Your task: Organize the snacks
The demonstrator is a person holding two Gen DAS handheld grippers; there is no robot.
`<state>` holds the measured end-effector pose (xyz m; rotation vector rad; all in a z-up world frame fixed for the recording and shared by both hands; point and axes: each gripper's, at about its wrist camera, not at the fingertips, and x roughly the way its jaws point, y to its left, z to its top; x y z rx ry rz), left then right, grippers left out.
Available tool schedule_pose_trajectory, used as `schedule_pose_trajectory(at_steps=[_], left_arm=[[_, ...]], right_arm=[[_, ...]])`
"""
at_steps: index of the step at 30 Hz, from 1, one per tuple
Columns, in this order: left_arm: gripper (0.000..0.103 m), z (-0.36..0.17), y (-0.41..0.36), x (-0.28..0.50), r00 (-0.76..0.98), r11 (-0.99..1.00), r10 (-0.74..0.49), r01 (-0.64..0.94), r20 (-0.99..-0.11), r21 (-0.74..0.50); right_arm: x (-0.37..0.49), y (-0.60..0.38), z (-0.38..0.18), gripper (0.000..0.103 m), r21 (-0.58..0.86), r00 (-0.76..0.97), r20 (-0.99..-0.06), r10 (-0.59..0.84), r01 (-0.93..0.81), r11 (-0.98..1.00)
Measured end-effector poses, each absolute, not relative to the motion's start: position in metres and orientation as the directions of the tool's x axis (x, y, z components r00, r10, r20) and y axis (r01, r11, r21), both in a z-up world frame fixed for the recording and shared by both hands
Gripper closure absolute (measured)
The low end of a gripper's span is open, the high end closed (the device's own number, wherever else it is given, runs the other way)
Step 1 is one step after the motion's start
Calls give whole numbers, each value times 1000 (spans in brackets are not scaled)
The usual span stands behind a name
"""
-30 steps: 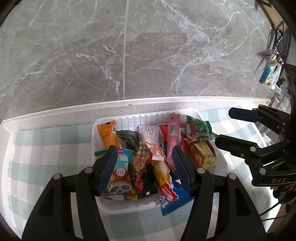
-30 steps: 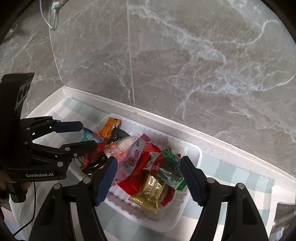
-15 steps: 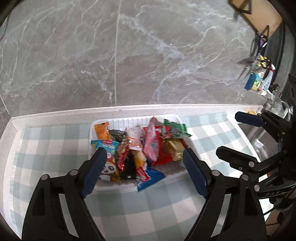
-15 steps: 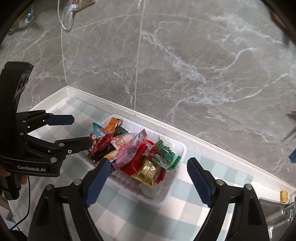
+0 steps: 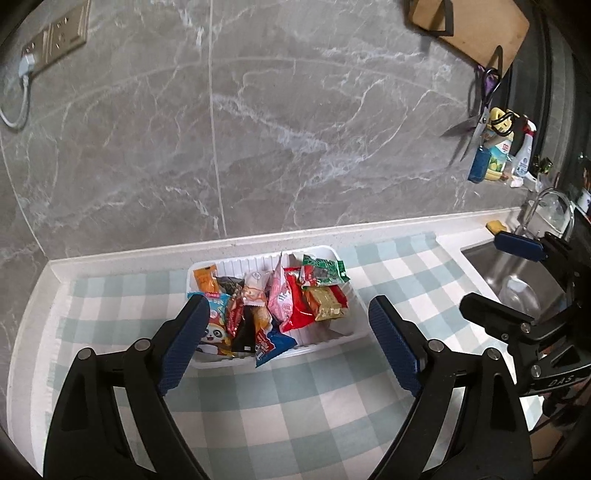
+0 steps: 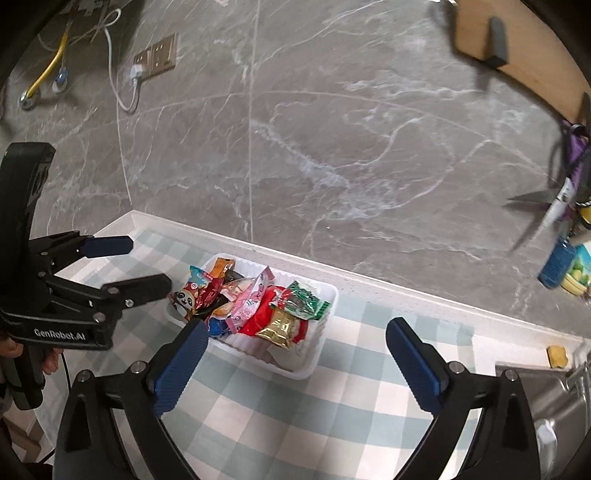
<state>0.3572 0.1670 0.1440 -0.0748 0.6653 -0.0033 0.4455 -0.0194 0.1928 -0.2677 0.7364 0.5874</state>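
A white tray point(image 5: 325, 254) full of several snack packets stands on the checked cloth near the wall; it also shows in the right wrist view point(image 6: 330, 295). Among the packets are a panda bag point(image 5: 213, 328), a pink pouch point(image 5: 279, 295), a gold packet point(image 5: 327, 303) and a green packet point(image 5: 323, 270). My left gripper point(image 5: 288, 332) is open and empty, held back above the tray's near side. My right gripper point(image 6: 295, 354) is open and empty, above the cloth in front of the tray. Each gripper shows in the other's view: the right gripper point(image 5: 517, 280) and the left gripper point(image 6: 129, 266).
A steel sink point(image 5: 524, 280) with a tap lies to the right. Bottles point(image 5: 498, 155) and scissors point(image 5: 476, 129) sit or hang at the back right under a wooden board point(image 5: 472, 26). A wall socket point(image 6: 155, 55) with cables is at the back left. The marble wall stands right behind the tray.
Both grippers have pulled back and up from the tray and their jaws have opened wider. The tray and snacks now look smaller and farther off.
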Motion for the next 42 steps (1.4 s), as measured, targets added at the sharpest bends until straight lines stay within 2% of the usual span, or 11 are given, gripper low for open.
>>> schedule_pose_trajectory(at_steps=[11,42], left_arm=[[15,162,155,334,807,1000,19,-25,-591,-1],[15,144,161,305,785,1000,-4,-15,-619,-26]], right_arm=[[428,-31,202,4,-14,601,-688,407,-572,820],[401,-30,202,3,-2,579,-701,417,-586,810]])
